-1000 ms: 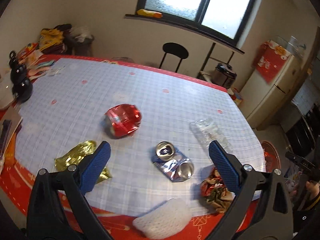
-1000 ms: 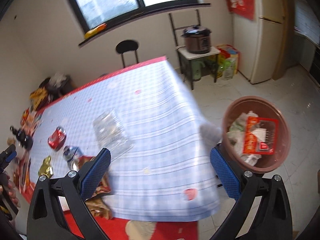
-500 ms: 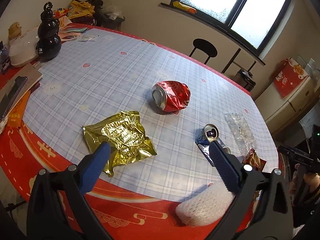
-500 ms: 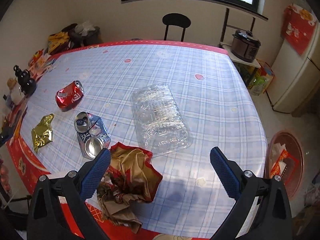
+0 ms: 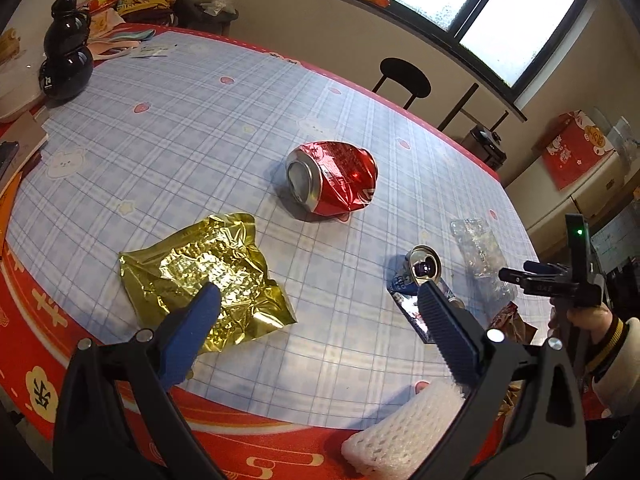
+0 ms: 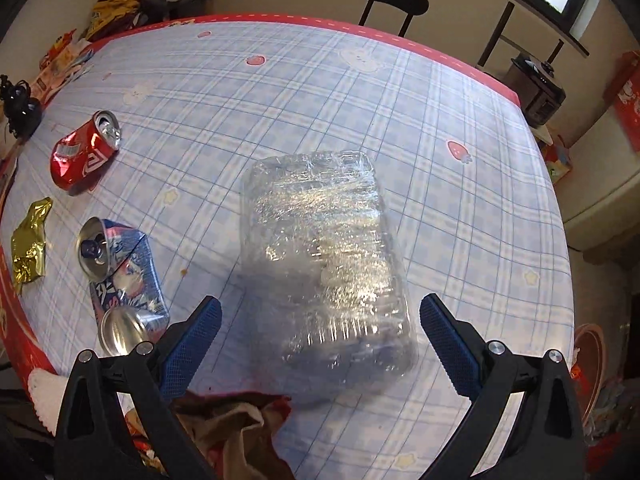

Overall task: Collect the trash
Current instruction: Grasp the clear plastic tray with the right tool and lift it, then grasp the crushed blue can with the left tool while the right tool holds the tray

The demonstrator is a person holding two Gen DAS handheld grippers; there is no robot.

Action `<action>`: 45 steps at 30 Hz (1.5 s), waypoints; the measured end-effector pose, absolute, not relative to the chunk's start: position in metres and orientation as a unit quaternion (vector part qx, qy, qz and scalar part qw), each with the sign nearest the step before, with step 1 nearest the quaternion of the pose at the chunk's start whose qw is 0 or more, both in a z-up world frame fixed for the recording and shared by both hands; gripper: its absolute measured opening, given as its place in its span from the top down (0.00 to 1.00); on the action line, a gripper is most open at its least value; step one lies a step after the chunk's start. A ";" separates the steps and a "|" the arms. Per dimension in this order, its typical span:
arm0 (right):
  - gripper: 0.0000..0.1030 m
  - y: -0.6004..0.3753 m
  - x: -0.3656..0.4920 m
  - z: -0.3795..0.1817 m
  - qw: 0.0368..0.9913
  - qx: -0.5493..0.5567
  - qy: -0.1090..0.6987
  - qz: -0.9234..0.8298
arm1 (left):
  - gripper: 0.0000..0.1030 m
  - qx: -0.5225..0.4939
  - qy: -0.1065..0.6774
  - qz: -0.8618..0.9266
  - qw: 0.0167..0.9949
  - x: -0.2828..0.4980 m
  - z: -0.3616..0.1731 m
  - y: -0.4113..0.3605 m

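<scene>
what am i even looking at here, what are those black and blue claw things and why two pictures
Those claws are handheld tongs: a person holds one in each hand, and a fisheye camera on each looks forward along its two blue-padded fingers. One picture comes from the left tongs, the other from the right tongs. Both are open and hold nothing.

Both look down at a table with a blue checked tablecloth strewn with trash. The left view faces a gold foil wrapper and a crushed red can, with a flattened blue can further right and a white foam net at the near edge. The right view faces a clear plastic clamshell box, with a crumpled red and brown wrapper nearest the camera. In the left view you can also see the person's other hand holding the right tongs.
</scene>
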State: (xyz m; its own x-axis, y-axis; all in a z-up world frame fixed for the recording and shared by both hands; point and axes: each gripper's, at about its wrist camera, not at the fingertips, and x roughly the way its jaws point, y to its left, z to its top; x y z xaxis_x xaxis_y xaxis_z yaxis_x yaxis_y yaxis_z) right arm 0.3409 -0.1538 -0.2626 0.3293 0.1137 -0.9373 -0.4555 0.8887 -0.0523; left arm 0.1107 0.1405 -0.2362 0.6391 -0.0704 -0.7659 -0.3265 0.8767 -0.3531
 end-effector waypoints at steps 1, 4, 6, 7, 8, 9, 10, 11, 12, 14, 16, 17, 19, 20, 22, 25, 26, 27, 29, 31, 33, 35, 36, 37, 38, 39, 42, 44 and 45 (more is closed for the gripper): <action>0.05 -0.151 0.346 -0.265 0.799 -0.160 0.551 0.180 | 0.06 -0.237 0.420 0.072 0.873 0.113 -0.237 0.139; 0.05 -0.142 0.360 -0.274 0.792 -0.183 0.550 0.192 | 0.06 -0.238 0.426 0.070 0.870 0.118 -0.241 0.137; 0.05 -0.139 0.367 -0.277 0.794 -0.193 0.544 0.192 | 0.06 -0.238 0.429 0.071 0.869 0.119 -0.243 0.135; 0.05 -0.138 0.372 -0.279 0.793 -0.188 0.546 0.195 | 0.06 -0.238 0.430 0.071 0.868 0.119 -0.244 0.135; 0.05 -0.138 0.377 -0.281 0.790 -0.182 0.551 0.197 | 0.06 -0.239 0.432 0.072 0.867 0.119 -0.246 0.135; 0.05 -0.138 0.381 -0.284 0.788 -0.179 0.555 0.196 | 0.06 -0.239 0.434 0.074 0.865 0.119 -0.247 0.135; 0.05 -0.138 0.384 -0.287 0.786 -0.175 0.559 0.198 | 0.06 -0.240 0.436 0.075 0.864 0.119 -0.249 0.135; 0.05 -0.138 0.387 -0.289 0.783 -0.169 0.563 0.202 | 0.06 -0.240 0.437 0.077 0.863 0.119 -0.249 0.135; 0.05 -0.138 0.389 -0.293 0.779 -0.164 0.569 0.205 | 0.06 -0.241 0.439 0.078 0.862 0.119 -0.250 0.135; 0.05 -0.138 0.393 -0.300 0.773 -0.155 0.580 0.206 | 0.06 -0.242 0.441 0.079 0.860 0.118 -0.252 0.134; 0.04 -0.138 0.394 -0.306 0.773 -0.151 0.581 0.204 | 0.06 -0.243 0.443 0.081 0.859 0.119 -0.254 0.134; 0.04 -0.137 0.394 -0.306 0.775 -0.153 0.579 0.203 | 0.06 -0.243 0.444 0.081 0.858 0.119 -0.255 0.134; 0.05 -0.136 0.395 -0.307 0.775 -0.151 0.580 0.201 | 0.06 -0.243 0.446 0.082 0.858 0.120 -0.255 0.134; 0.06 -0.136 0.395 -0.307 0.775 -0.152 0.580 0.202 | 0.06 -0.243 0.445 0.082 0.858 0.120 -0.255 0.134; 0.07 -0.135 0.394 -0.305 0.775 -0.154 0.578 0.202 | 0.06 -0.242 0.444 0.080 0.859 0.121 -0.254 0.133; 0.08 -0.139 0.384 -0.294 0.787 -0.150 0.562 0.206 | 0.06 -0.239 0.443 0.075 0.861 0.125 -0.252 0.129; 0.08 -0.139 0.381 -0.289 0.791 -0.144 0.557 0.207 | 0.06 -0.238 0.443 0.072 0.861 0.126 -0.251 0.128; 0.08 -0.141 0.378 -0.284 0.797 -0.138 0.551 0.207 | 0.06 -0.237 0.443 0.070 0.862 0.128 -0.251 0.127; 0.08 -0.147 0.371 -0.271 0.808 -0.128 0.536 0.208 | 0.06 -0.235 0.443 0.063 0.863 0.131 -0.250 0.124; 0.08 -0.153 0.364 -0.258 0.818 -0.124 0.521 0.209 | 0.07 -0.235 0.443 0.055 0.863 0.134 -0.249 0.120; 0.08 -0.160 0.359 -0.244 0.828 -0.115 0.507 0.210 | 0.07 -0.233 0.443 0.048 0.864 0.136 -0.247 0.115; 0.08 -0.168 0.355 -0.229 0.841 -0.108 0.489 0.206 | 0.07 -0.231 0.443 0.040 0.866 0.139 -0.246 0.110; 0.08 -0.171 0.354 -0.220 0.847 -0.103 0.480 0.203 | 0.07 -0.230 0.443 0.037 0.866 0.139 -0.246 0.108; 0.08 -0.176 0.352 -0.214 0.852 -0.097 0.473 0.202 | 0.07 -0.228 0.444 0.033 0.866 0.140 -0.245 0.105; 0.08 -0.181 0.349 -0.207 0.856 -0.086 0.467 0.202 | 0.07 -0.227 0.445 0.028 0.866 0.140 -0.245 0.102; 0.08 -0.185 0.347 -0.200 0.859 -0.076 0.464 0.202 | 0.07 -0.226 0.445 0.024 0.866 0.141 -0.244 0.100; 0.07 -0.197 0.334 -0.186 0.864 -0.051 0.458 0.204 | 0.08 -0.225 0.446 0.012 0.866 0.142 -0.244 0.092; 0.07 -0.203 0.320 -0.184 0.862 -0.033 0.462 0.206 | 0.08 -0.222 0.449 0.003 0.866 0.145 -0.245 0.086; 0.07 -0.206 0.312 -0.184 0.861 -0.025 0.466 0.204 | 0.08 -0.220 0.449 0.000 0.866 0.147 -0.246 0.085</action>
State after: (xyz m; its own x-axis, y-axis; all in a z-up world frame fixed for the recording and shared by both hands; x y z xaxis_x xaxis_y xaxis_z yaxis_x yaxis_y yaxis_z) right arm 0.3124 -0.2062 -0.1843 0.4830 0.3274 -0.8121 -0.3741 0.9157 0.1466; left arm 0.1473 0.0845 -0.2459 0.5963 -0.1975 -0.7781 -0.1981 0.9031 -0.3811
